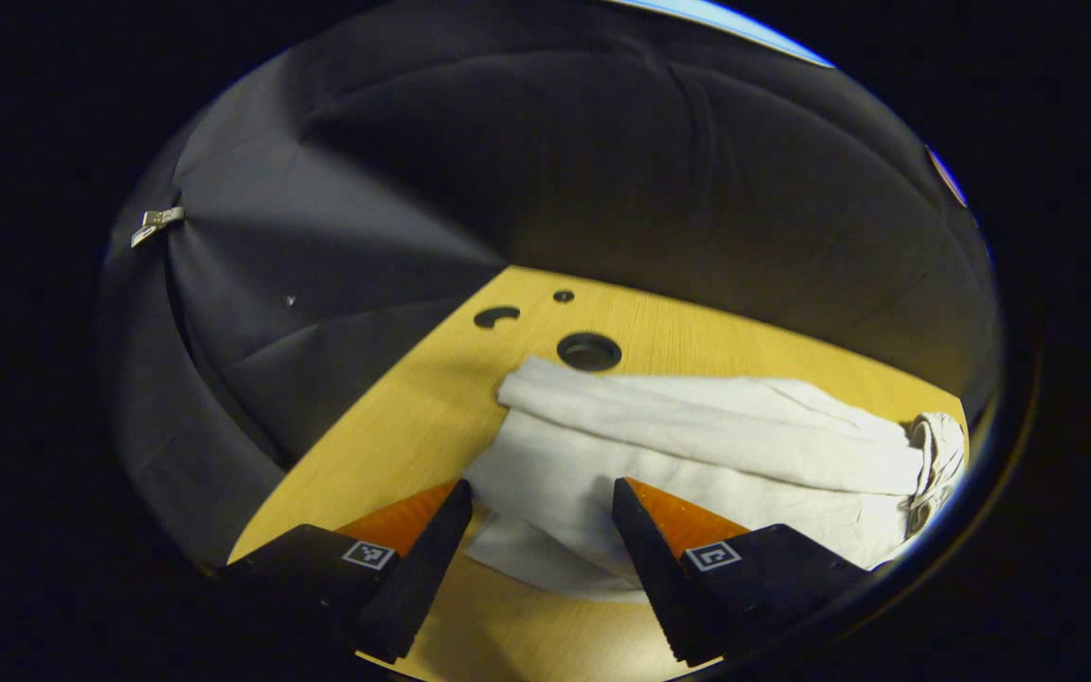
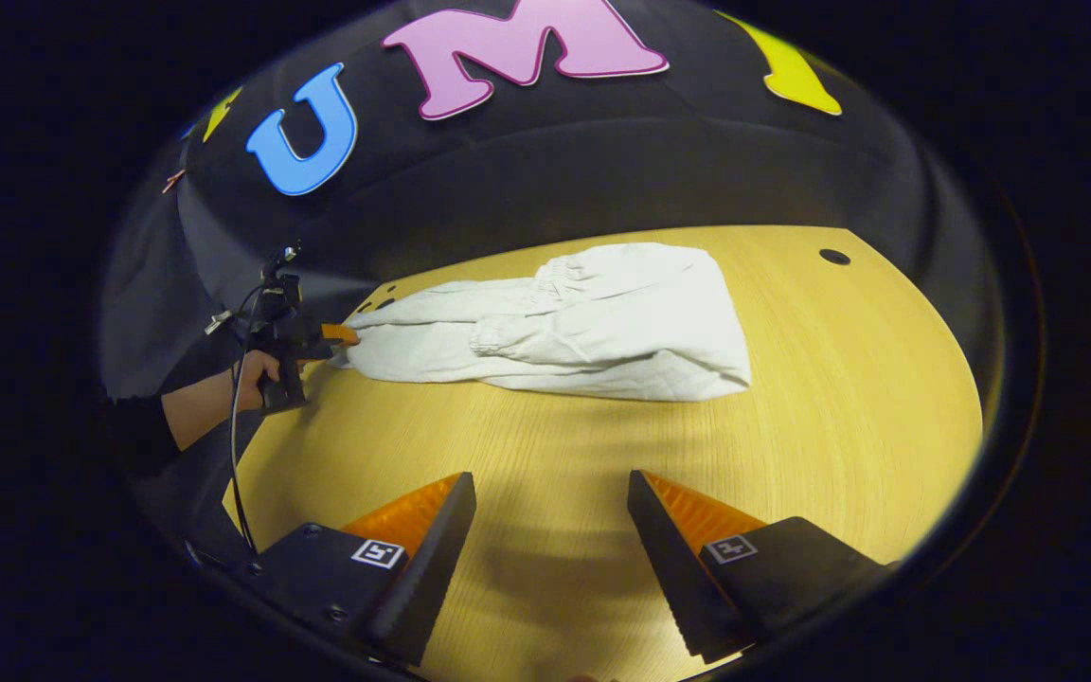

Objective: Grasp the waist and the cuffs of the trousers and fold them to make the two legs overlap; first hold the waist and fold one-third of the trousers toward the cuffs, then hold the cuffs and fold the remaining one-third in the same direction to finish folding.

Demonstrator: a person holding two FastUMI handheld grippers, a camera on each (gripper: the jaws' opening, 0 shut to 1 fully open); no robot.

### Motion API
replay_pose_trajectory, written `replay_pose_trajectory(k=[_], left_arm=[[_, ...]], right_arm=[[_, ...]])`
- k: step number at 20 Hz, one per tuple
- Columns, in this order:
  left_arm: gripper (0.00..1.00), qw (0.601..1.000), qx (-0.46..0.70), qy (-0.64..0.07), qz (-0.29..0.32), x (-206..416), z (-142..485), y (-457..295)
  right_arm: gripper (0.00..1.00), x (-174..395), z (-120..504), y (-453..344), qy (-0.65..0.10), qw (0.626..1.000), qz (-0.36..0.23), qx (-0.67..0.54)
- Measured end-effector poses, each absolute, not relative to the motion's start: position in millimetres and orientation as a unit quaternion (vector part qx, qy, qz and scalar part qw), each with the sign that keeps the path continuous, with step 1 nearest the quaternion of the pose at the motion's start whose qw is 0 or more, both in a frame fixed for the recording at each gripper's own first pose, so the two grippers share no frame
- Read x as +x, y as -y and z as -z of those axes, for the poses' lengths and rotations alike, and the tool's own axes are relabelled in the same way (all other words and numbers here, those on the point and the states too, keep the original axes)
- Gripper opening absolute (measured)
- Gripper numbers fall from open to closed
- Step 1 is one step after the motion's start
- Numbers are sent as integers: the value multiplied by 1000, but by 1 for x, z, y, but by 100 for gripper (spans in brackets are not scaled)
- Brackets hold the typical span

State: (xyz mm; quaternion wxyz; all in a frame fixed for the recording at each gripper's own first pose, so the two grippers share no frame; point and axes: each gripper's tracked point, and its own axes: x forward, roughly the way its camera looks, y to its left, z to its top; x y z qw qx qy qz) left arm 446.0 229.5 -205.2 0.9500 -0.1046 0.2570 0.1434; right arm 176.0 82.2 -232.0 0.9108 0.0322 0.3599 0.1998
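White trousers point(image 2: 583, 322) lie folded on themselves across the far part of the wooden table point(image 2: 792, 426), with a gathered elastic edge on top. In the left gripper view the trousers point(image 1: 697, 426) stretch away to the right, a bunched end at the far right. My left gripper point(image 1: 541, 493) is open, its fingers straddling the near end of the cloth. In the right gripper view that left gripper point(image 2: 337, 333), held by a hand point(image 2: 257, 369), sits at the trousers' left end. My right gripper point(image 2: 550, 478) hangs open over bare table, well short of the trousers.
Round holes pierce the table near the trousers point(image 1: 589, 350) and at the far right point(image 2: 833, 257). The table's edge runs close on the left point(image 1: 356, 417). A cable point(image 2: 235, 455) hangs from the left gripper. Black cloth walls the booth behind.
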Motion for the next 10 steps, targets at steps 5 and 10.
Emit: replay_pose_trajectory(k=[5, 10], left_arm=[[87, 948, -89, -275, -136, 449, 209, -215], [32, 946, -50, -304, -100, 452, 209, -192]], right_arm=[[99, 163, 210, -72, -374, 909, -177, 56], [98, 175, 171, -56, -355, 920, -141, 85]])
